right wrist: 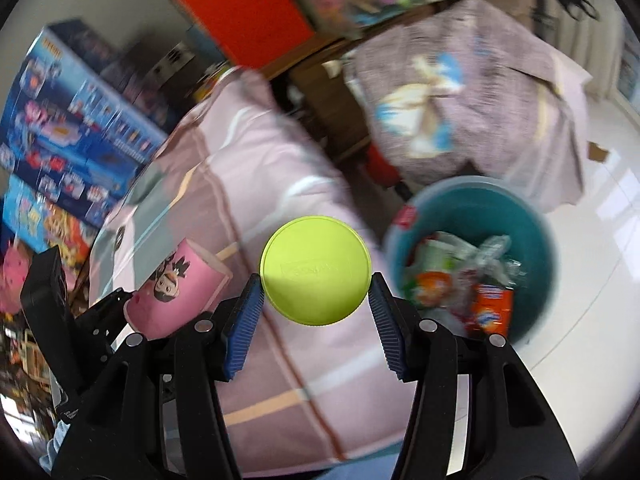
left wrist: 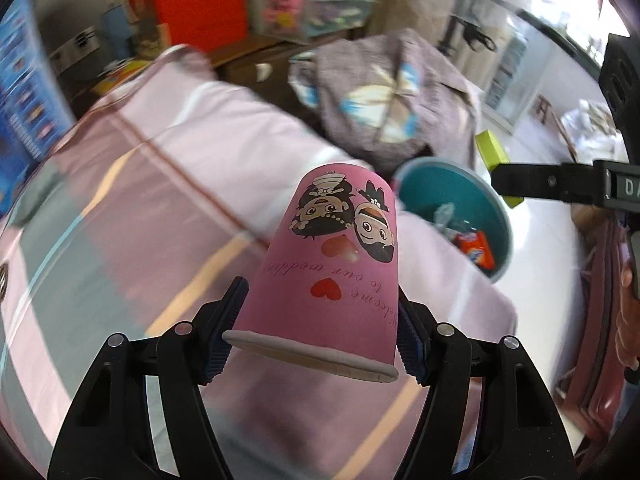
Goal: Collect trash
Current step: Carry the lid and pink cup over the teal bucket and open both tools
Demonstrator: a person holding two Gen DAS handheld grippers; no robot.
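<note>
Left gripper [left wrist: 320, 336] was clamped on a pink paper cup [left wrist: 332, 264], pads pressed against both sides near the rim, rim toward the camera, base pointing away; cartoon couple, hearts and script lettering printed on it. Right gripper [right wrist: 316, 300] was holding a lime-green round container [right wrist: 315, 270], blue ribbed fingers [right wrist: 244, 320] touching its left and right edges, flat circular face toward the camera. Landmark: teal trash bin [right wrist: 536, 216] on the white floor. In the right wrist view the green container sat just left of the bin, near its rim, over the pink quilt [right wrist: 248, 168]. In the left wrist view the cup was left of the bin and nearer the camera, also over the quilt. The bin already held trash: an orange packet [right wrist: 494, 308], crumpled clear plastic [right wrist: 492, 256], other wrappers. Behind the bin was a heap of purple-grey bedding [right wrist: 472, 92]. Far left of the bin, past the quilt, blue toy boxes [right wrist: 76, 128] were stacked. The left gripper with its cup also showed in the right wrist view, well left of the bin. Background blurred.
</note>
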